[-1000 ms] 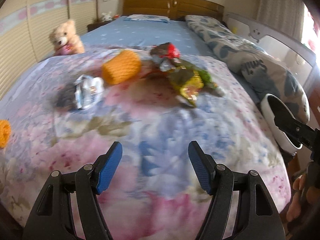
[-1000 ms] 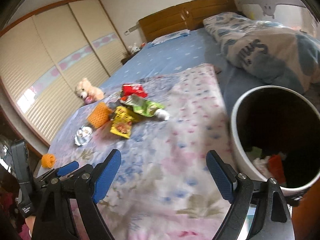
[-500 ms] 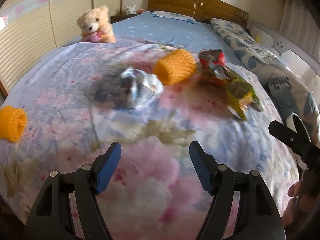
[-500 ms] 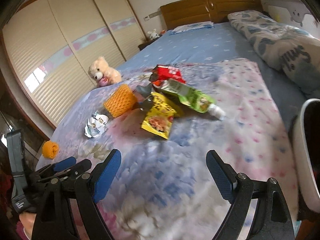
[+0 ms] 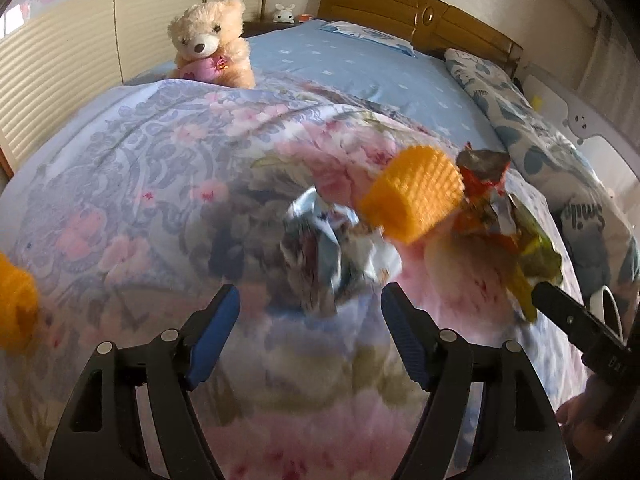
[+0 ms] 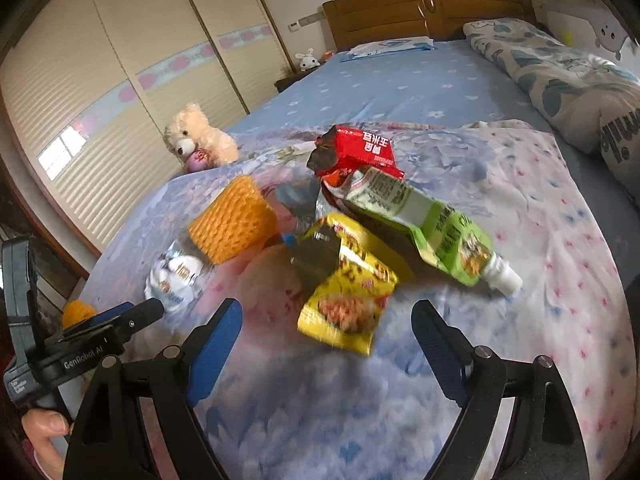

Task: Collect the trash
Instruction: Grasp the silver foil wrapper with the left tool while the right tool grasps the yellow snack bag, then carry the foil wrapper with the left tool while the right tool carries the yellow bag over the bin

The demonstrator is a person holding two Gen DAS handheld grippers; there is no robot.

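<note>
Two views showed a bed strewn with trash on a flowered quilt (image 5: 168, 184).

From the left wrist view, the left tool (image 5: 310, 334) hung over the quilt with its blue pads spread wide and nothing between them. Just beyond the pads lay a crumpled silver wrapper (image 5: 332, 252), blurred. Touching its far right edge sat an orange foam net sleeve (image 5: 414, 192), lying on its side. Right of that lay a heap of snack packets (image 5: 500, 216) in red, orange and green, too blurred to tell apart. A second orange foam piece (image 5: 16, 312) lay at the left edge, well apart. A cream teddy bear (image 5: 210, 44) sat upright at the far end of the quilt. Part of the right tool's black finger (image 5: 572, 320) showed at the right edge.

From the right wrist view, the right tool (image 6: 326, 344) also stood spread, holding nothing. Just ahead of its pads lay a yellow snack packet (image 6: 346, 292). Behind it lay a green pouch (image 6: 436, 228) with a white cap, tilted down to the right, and a red packet (image 6: 360, 152) beyond. The orange sleeve (image 6: 232, 220) lay left of the yellow packet, with the silver wrapper (image 6: 174, 276) nearer left. A hand (image 6: 44, 436) gripped the left tool (image 6: 132, 314) at the lower left corner.
</note>
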